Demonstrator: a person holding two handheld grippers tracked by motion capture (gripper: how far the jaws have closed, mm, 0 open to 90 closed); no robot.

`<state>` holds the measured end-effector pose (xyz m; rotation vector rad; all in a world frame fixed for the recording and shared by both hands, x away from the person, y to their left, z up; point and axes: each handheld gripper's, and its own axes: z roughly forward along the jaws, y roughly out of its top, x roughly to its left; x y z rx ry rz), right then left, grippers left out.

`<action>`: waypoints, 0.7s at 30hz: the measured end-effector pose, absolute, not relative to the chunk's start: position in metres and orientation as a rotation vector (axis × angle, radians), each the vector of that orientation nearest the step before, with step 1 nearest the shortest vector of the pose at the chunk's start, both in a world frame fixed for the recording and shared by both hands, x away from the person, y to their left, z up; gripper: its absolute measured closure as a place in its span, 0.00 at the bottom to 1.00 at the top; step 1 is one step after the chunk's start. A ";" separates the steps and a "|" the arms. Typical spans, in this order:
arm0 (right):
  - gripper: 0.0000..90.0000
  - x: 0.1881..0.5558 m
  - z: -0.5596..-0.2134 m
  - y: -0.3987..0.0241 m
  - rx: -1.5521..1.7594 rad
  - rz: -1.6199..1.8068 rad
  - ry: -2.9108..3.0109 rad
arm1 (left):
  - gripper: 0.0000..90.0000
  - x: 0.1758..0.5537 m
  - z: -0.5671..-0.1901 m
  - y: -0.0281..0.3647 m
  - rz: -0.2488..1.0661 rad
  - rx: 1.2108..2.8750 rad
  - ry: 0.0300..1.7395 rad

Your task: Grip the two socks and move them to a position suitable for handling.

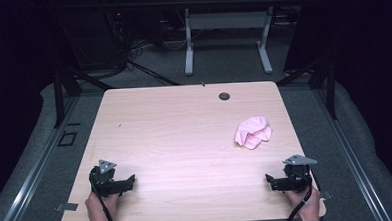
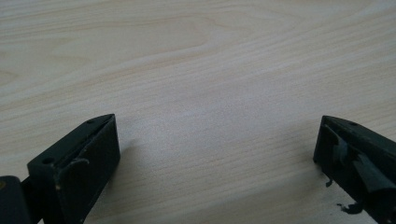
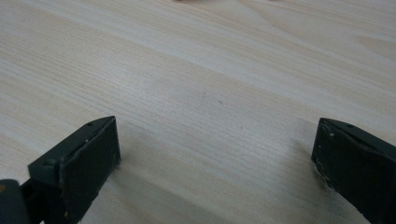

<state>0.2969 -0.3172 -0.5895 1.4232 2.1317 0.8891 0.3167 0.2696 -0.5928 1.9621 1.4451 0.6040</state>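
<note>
Broadly, the pale wood-grain rectangular tabletop (image 1: 185, 136) takes up the middle of the high view, with a small dark round grommet (image 1: 224, 95) near its far edge at upper centre. Beyond it, in the top of the frame, stands a white-legged second table (image 1: 225, 34) on grey carpet.

Next in size is the crumpled pink cloth (image 1: 253, 132), lying loosely bunched at the right of centre on the tabletop, touched by nothing. It sits nearer the right gripper than the left, though apart from both.

The left gripper (image 1: 128, 182), black with a grey three-cornered plate on top, rests low at the lower left of the frame, held by a hand (image 1: 100, 207) coming in from the bottom edge. In the left gripper view its fingers (image 2: 88, 158) stand wide apart over bare wood, holding nothing.

The right gripper (image 1: 272, 181) mirrors it at the lower right, held by the other hand (image 1: 308, 205). In the right gripper view its fingers (image 3: 88, 158) are likewise spread wide and empty above the grain.

As I judge it, the work stands at its very start: both tools are parked near the front edge and the reach for the cloth is not yet made. The next move would call for carrying the right gripper forward and slightly left to the cloth, lowering the spread fingers over a raised fold, and closing on fabric rather than wood.
</note>
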 end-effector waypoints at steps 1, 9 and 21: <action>0.00 0.297 -0.589 -0.317 1.423 0.889 2.132 | 0.00 0.317 -0.593 0.270 0.604 1.962 1.445; 0.00 0.299 -0.589 -0.317 1.456 0.877 2.120 | 0.01 0.316 -0.593 0.269 0.608 1.962 1.444; 0.00 0.305 -0.569 -0.311 1.476 0.875 2.140 | 0.01 0.316 -0.593 0.270 0.605 1.962 1.445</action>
